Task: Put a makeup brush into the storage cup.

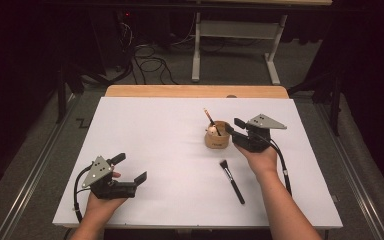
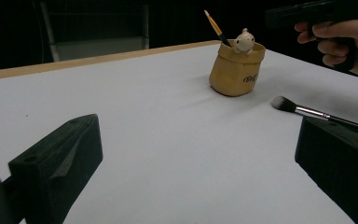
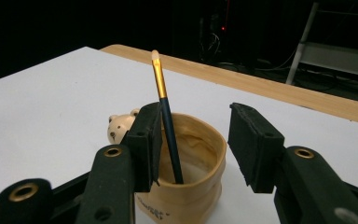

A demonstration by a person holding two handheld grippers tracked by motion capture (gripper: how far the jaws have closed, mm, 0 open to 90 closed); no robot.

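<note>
A tan cup [image 1: 217,136] with a small bear figure [image 3: 120,127] on its rim stands right of the table's middle. A thin gold-banded brush [image 3: 165,107] leans upright inside it. My right gripper [image 1: 234,126] hovers at the cup's right side. Its jaws stand open above the cup's mouth [image 3: 193,135], and the brush handle rises just beside one pad without being squeezed. A black makeup brush [image 1: 231,181] lies flat on the sheet in front of the cup. My left gripper [image 1: 130,167] rests low at the near left, open and holding nothing [image 2: 191,158].
A white sheet [image 1: 155,140] covers the table, with a wooden edge [image 1: 195,91] at the far side. A white desk frame [image 1: 235,30] and cables stand on the floor beyond.
</note>
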